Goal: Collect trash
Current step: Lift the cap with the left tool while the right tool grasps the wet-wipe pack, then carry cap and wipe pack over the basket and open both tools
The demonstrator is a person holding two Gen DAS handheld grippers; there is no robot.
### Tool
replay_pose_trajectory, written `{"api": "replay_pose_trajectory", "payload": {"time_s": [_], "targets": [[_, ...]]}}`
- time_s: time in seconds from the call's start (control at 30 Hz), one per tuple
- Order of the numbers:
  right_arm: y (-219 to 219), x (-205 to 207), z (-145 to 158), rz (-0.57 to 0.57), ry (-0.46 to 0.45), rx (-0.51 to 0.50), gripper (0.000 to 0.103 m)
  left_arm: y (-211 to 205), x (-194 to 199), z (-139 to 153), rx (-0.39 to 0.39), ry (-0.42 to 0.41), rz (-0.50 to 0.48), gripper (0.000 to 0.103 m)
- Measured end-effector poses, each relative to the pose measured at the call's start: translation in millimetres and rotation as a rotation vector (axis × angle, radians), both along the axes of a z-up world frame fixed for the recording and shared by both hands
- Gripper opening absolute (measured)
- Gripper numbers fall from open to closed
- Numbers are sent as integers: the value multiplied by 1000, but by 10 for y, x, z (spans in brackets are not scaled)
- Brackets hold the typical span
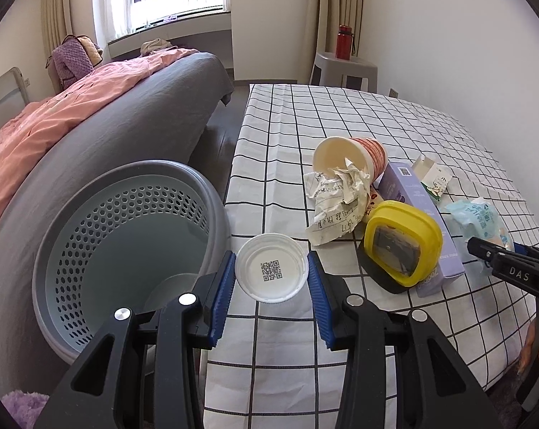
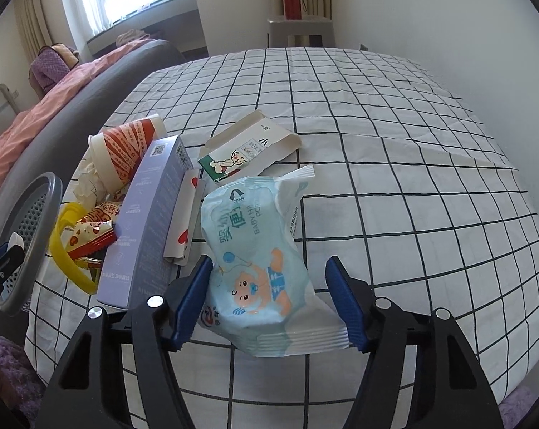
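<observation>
My left gripper [image 1: 271,268] is shut on a small white round lid [image 1: 269,275] with a QR code, held over the checked tablecloth's left edge, beside the grey perforated bin [image 1: 126,243]. On the cloth lie a striped paper cup [image 1: 355,157] stuffed with crumpled paper [image 1: 333,200], a yellow-lidded box [image 1: 401,243], a purple carton [image 2: 147,221], a small printed carton [image 2: 248,150] and a red snack wrapper [image 2: 90,228]. My right gripper [image 2: 269,268] straddles a light blue baby-wipe pack [image 2: 255,250]. The left pad touches the pack; a gap shows at the right pad.
A grey bed with a pink blanket [image 1: 72,114] runs close along the bin's far side. A red bottle [image 1: 344,41] stands on a grey stool by the back wall. The checked tablecloth [image 2: 394,178] stretches right towards the white wall.
</observation>
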State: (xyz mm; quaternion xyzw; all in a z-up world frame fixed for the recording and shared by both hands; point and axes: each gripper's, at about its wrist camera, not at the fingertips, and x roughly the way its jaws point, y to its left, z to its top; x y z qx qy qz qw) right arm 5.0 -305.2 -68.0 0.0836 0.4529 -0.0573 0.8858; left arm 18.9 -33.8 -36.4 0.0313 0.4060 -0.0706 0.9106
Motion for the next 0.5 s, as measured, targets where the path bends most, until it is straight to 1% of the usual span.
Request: {"api": "replay_pose_trajectory", "payload": {"time_s": [0.1, 0.2, 0.37, 0.5], "targets": [[15, -83, 185, -4, -32, 9, 64, 99, -10, 61, -8, -10, 15, 39], [124, -132, 366, 23, -65, 21, 64, 185, 5, 110, -20, -8, 35, 39], [468, -87, 631, 109, -116, 52, 64, 355, -3, 273, -42, -27, 61, 39], [821, 9, 803, 200, -156, 72, 64, 588, -3, 447, -56, -55, 92, 39]]}}
